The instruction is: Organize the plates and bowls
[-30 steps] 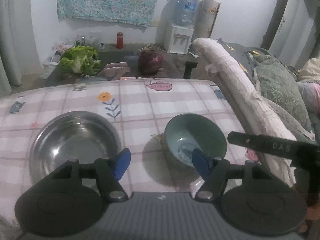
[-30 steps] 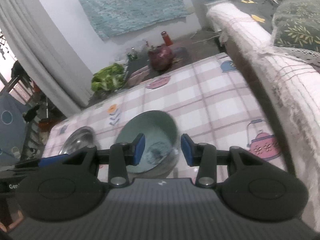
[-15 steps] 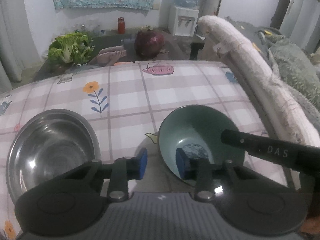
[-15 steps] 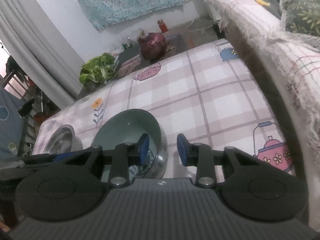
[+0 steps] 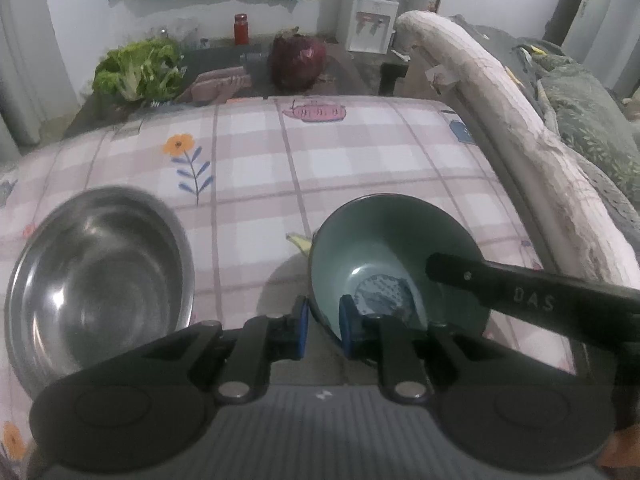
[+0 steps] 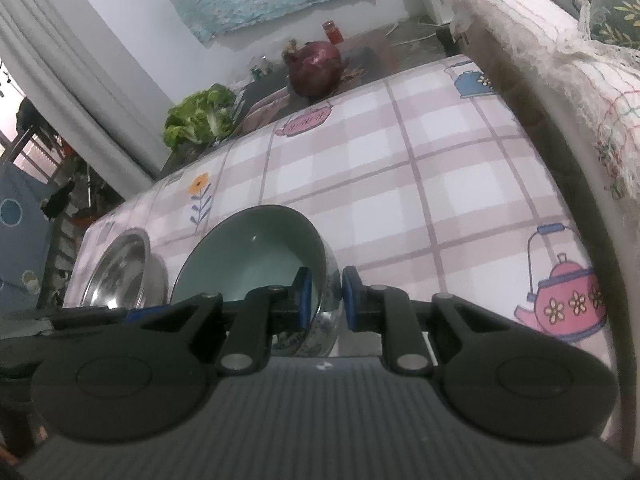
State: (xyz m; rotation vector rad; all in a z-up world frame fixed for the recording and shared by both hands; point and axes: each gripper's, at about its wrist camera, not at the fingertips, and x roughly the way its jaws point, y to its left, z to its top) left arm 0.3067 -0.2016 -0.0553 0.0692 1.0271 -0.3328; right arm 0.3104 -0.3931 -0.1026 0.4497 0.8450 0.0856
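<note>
The bench (image 5: 360, 168), covered in a pink checked cloth, carries both vessels. The round stainless-steel bowl (image 5: 100, 280) sits left of the green ceramic bowl (image 5: 400, 256), near but apart. The left tongs (image 5: 322, 326) have just been closing and grasp that green bowl's near-left rim; the right tongs (image 6: 323, 298) have just been closing and grasp its right rim. Risk: uneven lifting between the two grips could tilt the glazed bowl and let the rim slip.

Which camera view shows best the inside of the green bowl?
The left wrist view: it looks down into the green bowl, showing the patterned bottom. The right wrist view shows it lower, from the side; its bottom is hidden.
</note>
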